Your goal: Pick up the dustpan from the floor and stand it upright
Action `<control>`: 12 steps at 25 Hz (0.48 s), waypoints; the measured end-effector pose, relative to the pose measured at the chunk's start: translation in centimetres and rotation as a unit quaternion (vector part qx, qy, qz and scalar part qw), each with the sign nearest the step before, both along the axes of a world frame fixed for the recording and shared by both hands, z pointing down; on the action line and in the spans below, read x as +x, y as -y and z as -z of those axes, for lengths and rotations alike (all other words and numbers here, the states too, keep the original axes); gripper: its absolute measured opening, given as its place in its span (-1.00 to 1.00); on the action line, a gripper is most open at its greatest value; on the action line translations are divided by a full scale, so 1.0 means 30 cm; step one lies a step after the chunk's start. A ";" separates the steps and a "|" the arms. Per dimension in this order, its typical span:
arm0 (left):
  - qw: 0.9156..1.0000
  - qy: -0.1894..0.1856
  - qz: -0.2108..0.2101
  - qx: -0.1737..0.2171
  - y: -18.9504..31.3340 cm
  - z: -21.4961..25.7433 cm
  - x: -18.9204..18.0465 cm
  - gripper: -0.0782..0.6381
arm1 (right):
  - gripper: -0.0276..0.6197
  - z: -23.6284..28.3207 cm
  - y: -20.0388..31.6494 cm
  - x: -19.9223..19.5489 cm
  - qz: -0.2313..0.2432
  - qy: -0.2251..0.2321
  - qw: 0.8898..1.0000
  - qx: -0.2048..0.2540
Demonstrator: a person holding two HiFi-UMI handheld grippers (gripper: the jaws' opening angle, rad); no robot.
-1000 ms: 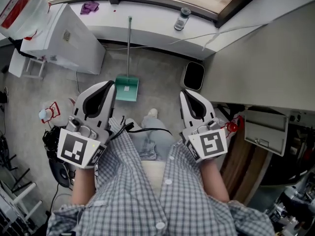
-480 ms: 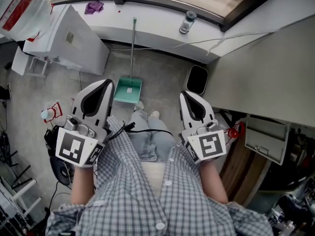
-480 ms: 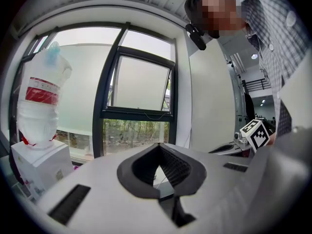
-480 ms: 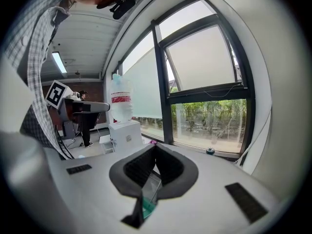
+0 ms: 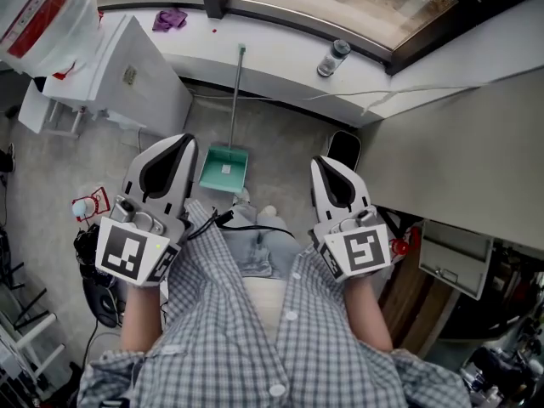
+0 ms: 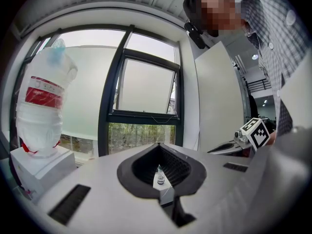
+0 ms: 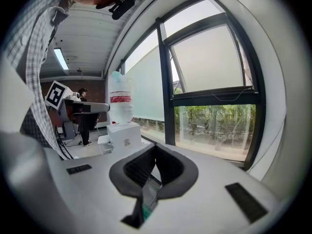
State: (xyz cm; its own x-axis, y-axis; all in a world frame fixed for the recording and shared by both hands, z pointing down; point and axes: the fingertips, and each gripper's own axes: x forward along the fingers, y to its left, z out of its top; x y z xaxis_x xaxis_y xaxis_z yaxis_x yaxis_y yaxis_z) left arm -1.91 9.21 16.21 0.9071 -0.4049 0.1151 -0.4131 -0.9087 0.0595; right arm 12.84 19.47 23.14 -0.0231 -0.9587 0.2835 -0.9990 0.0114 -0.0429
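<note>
The green dustpan [image 5: 223, 168] lies on the grey floor, and its long handle [image 5: 236, 83] runs up toward the window sill. The person's shoes stand just short of the pan. My left gripper [image 5: 182, 141] hangs in the air to the left of the pan, jaws shut and empty. Right of the pan, my right gripper [image 5: 322, 162] is also shut with nothing in it. Both grippers point toward the window. In the left gripper view the closed jaws [image 6: 158, 146] frame a small bottle on the sill. A sliver of green shows under the closed jaws [image 7: 155, 148] in the right gripper view.
A white cabinet [image 5: 127, 75] stands at the left, with a wrapped white jug with a red label [image 5: 38, 15] above it. The white sill [image 5: 280, 53] carries a water bottle [image 5: 334, 58] and a purple cloth [image 5: 170, 18]. A black bin [image 5: 343, 148] sits beside a grey desk [image 5: 459, 143] on the right.
The person has stepped toward the window, so the sill, cabinet and dustpan have slid down the head view and come nearer. Both grippers stay shut, held the same way.
</note>
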 end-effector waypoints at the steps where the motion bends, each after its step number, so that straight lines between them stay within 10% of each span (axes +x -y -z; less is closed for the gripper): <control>1: 1.000 -0.002 0.002 0.000 0.017 0.002 -0.006 -0.76 | -0.90 0.004 0.020 -0.005 0.002 -0.002 1.000 0.000; 12: 0.999 -0.014 0.025 0.014 0.153 -0.002 -0.122 -0.76 | -0.89 0.017 0.192 -0.082 0.022 -0.019 1.000 0.010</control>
